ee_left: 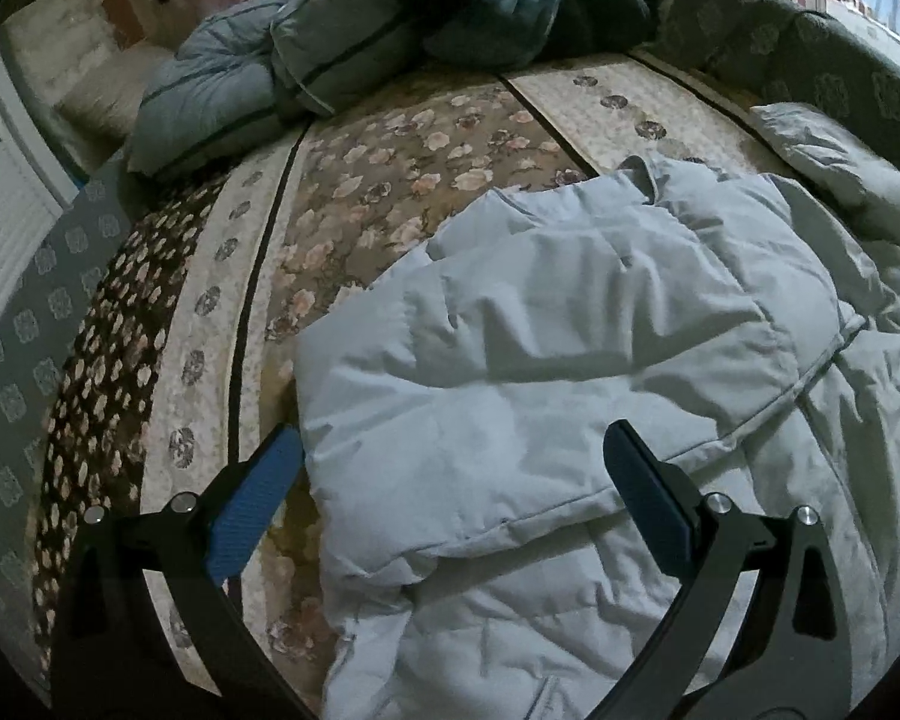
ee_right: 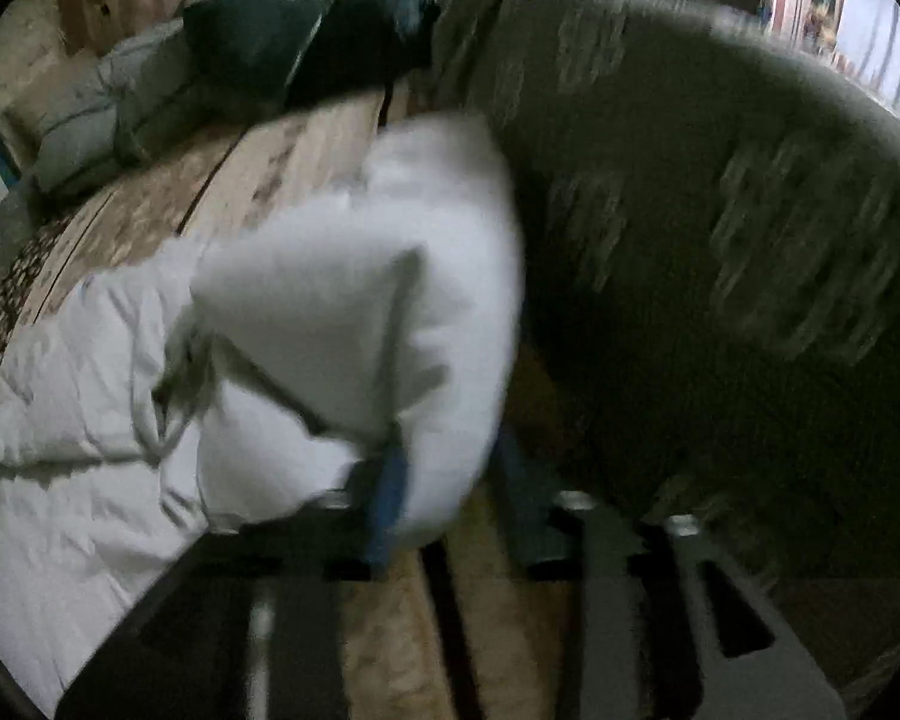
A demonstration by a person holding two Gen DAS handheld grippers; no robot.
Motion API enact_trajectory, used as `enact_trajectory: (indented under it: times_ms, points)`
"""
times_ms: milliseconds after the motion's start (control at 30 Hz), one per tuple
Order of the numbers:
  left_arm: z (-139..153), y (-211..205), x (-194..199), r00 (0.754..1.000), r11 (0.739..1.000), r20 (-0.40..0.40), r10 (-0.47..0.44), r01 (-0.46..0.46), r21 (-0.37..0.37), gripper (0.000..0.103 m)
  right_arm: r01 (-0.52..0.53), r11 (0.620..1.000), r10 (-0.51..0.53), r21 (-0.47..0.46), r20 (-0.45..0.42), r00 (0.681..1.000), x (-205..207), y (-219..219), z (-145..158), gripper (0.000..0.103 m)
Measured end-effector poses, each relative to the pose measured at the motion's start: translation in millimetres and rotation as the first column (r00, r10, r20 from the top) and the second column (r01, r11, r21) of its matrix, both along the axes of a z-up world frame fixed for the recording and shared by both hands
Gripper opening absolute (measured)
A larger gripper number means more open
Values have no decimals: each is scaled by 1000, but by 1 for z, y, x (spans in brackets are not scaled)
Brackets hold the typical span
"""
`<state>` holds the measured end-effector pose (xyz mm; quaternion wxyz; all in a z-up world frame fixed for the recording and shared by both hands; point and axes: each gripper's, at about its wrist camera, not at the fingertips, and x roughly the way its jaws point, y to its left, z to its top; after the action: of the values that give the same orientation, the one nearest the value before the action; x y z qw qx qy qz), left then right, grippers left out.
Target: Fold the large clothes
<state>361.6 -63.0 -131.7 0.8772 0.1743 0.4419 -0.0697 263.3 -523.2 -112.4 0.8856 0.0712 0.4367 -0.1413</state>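
Note:
A white puffy jacket (ee_left: 540,372) lies spread on the floral bed cover (ee_left: 354,192), with one padded panel folded over its body. My left gripper (ee_left: 450,480) hovers over the jacket's near left part, open, its blue pads (ee_left: 252,510) wide apart and holding nothing. In the blurred right wrist view, the same jacket (ee_right: 90,420) lies at the left and its bulky sleeve (ee_right: 378,276) reaches down between the fingers of my right gripper (ee_right: 450,498). The jaws stand partly apart with the sleeve end filling the gap. The blur hides whether the pads press on it.
Folded grey-blue and dark green quilts (ee_left: 354,48) are piled at the far end of the bed. A dark patterned padded side (ee_right: 720,240) runs along the bed's right edge. A white panel (ee_left: 0,228) stands past the left edge.

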Motion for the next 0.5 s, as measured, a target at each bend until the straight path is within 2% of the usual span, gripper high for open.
enact_trajectory:
  times_ms: [100,167,300,433,500]
  points:
    - [1,1,8,1000,1000,3,8,-8,0,100,3,1000,-3,-13,13,1000,18,-12,15,55]
    - [0,3,16,1000,999,-12,21,-22,-37,100,-9,1000,9,-22,-6,1000,45,-19,17,57]
    - [-9,4,32,998,994,-46,38,-43,-99,100,-20,1000,19,-21,-43,999,90,-29,2,63]
    - [-18,1,41,998,995,-46,39,-43,-92,100,2,1000,0,21,-100,995,126,-48,-21,63]
    - [-25,-2,43,998,996,-48,31,-34,-78,100,-20,998,28,55,-143,989,136,-50,-35,62]
